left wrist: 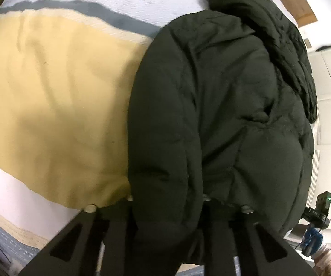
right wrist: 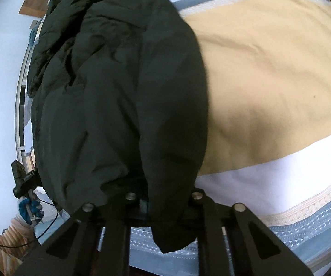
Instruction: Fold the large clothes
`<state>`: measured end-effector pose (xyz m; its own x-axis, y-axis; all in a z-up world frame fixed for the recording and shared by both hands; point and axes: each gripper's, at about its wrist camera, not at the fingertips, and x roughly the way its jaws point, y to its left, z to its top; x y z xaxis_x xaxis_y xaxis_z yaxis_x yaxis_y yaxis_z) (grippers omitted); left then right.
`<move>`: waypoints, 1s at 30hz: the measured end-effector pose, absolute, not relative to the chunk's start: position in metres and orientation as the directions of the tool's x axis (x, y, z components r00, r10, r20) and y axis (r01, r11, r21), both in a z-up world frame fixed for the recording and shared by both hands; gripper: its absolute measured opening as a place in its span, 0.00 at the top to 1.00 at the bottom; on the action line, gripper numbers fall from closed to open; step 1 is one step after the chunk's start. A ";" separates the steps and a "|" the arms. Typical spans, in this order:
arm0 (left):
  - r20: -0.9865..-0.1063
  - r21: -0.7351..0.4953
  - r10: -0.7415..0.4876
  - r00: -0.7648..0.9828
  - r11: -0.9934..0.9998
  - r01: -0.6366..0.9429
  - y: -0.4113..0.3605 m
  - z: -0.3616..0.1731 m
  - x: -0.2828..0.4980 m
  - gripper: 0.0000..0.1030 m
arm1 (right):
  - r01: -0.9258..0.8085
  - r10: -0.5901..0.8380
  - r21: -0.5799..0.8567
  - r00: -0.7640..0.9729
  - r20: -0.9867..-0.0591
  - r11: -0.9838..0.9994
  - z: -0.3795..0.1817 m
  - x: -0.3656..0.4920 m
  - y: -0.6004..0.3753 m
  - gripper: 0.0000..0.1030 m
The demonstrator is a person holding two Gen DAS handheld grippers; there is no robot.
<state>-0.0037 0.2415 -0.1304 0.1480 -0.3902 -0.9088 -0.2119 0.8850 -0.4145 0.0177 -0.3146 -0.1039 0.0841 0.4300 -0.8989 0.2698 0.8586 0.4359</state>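
Note:
A large dark green padded jacket (left wrist: pixel 223 105) lies on a bed with a yellow, white and blue striped cover (left wrist: pixel 50 92). My left gripper (left wrist: pixel 167 207) is shut on the jacket's near edge; the puffy fabric bulges over and hides the fingertips. In the right wrist view the same jacket (right wrist: pixel 119 87) fills the left half, and my right gripper (right wrist: pixel 163 204) is shut on its edge, a flap hanging down between the jaws. The bed cover (right wrist: pixel 269 69) shows to the right.
A wooden headboard (left wrist: pixel 303 9) and white wall stand beyond the bed. The other gripper with a blue-gloved hand (left wrist: pixel 315 237) shows at the lower right in the left wrist view, and at the lower left in the right wrist view (right wrist: pixel 29 207).

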 end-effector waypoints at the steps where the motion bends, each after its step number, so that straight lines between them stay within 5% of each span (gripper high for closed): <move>1: -0.913 -0.404 -0.382 0.141 0.895 -0.191 0.236 -0.127 -0.004 0.89 | 0.261 0.431 0.438 0.089 -0.898 0.860 -0.100 0.020 -0.311 0.88; 17: -0.858 -0.492 -0.448 0.250 0.857 -0.155 0.239 -0.048 0.052 0.92 | 0.180 0.460 0.525 0.307 -0.833 0.832 -0.007 0.043 -0.339 0.90; 30: -0.693 -0.638 -0.553 0.463 0.769 -0.037 0.244 0.050 0.139 0.91 | 0.112 0.486 0.631 0.540 -0.687 0.768 0.068 0.102 -0.388 0.91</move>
